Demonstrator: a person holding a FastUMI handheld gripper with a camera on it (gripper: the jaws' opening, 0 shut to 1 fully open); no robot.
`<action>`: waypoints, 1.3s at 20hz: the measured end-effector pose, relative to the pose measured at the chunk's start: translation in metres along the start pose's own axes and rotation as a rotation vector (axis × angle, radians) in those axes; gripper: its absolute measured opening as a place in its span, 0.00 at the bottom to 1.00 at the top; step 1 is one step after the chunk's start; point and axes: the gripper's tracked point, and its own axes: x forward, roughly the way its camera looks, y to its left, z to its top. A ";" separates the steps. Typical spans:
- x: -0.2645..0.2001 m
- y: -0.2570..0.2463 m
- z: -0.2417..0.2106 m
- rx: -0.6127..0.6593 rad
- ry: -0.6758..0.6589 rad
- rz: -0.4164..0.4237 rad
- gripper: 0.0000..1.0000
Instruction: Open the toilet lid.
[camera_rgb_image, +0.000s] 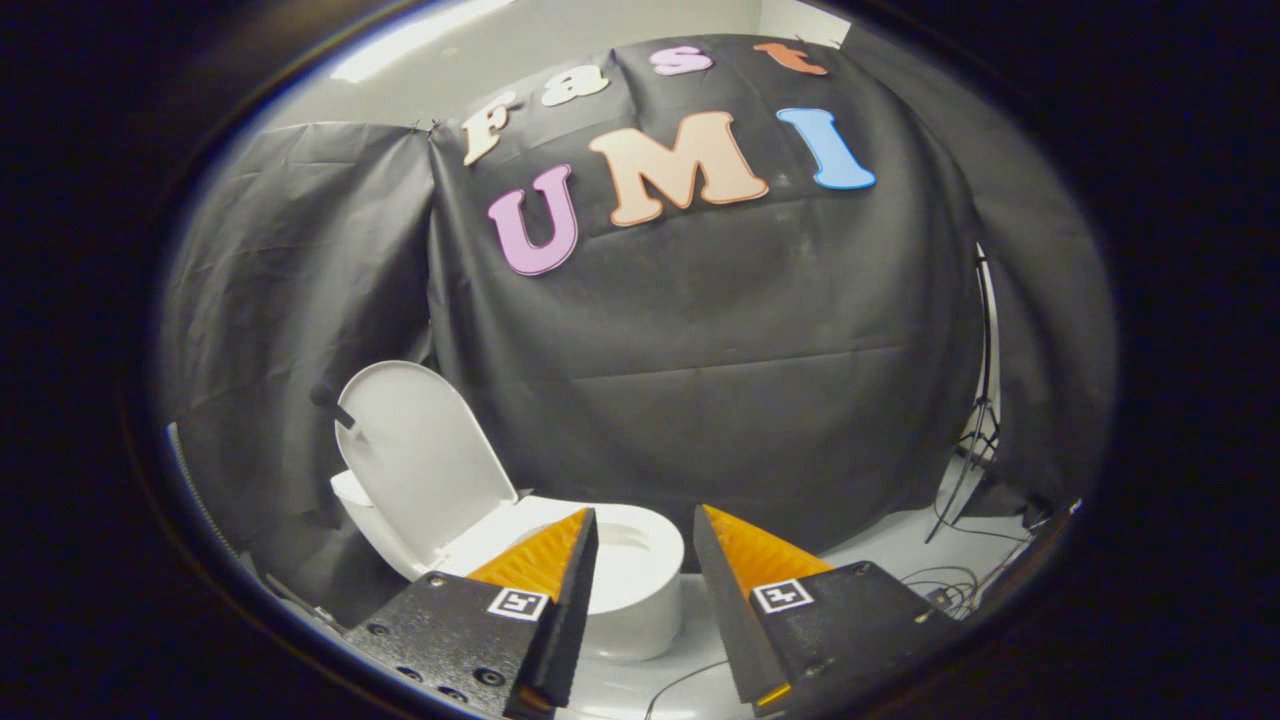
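Just ahead of the fingers, off toward eleven o'clock, sits the white toilet (640, 590), and its toilet lid (420, 455) is already up, standing nearly upright at about ten o'clock and leaning back toward the black cloth wall (720, 380). Gripper (645, 530) hangs spread wide with nothing between its fingers, touching neither lid nor bowl, and the open seat ring (625, 545) shows partly in the gap, partly behind the left finger. Out at three o'clock a thin stand (985, 400) rises against the cloth, with loose cables (940, 585) trailing over the pale floor (880, 545) below it.
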 end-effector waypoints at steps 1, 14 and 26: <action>-0.003 -0.006 -0.002 0.010 -0.003 -0.006 0.60; -0.024 -0.058 0.006 0.014 -0.056 -0.055 0.60; -0.045 -0.091 0.004 -0.041 -0.037 -0.100 0.60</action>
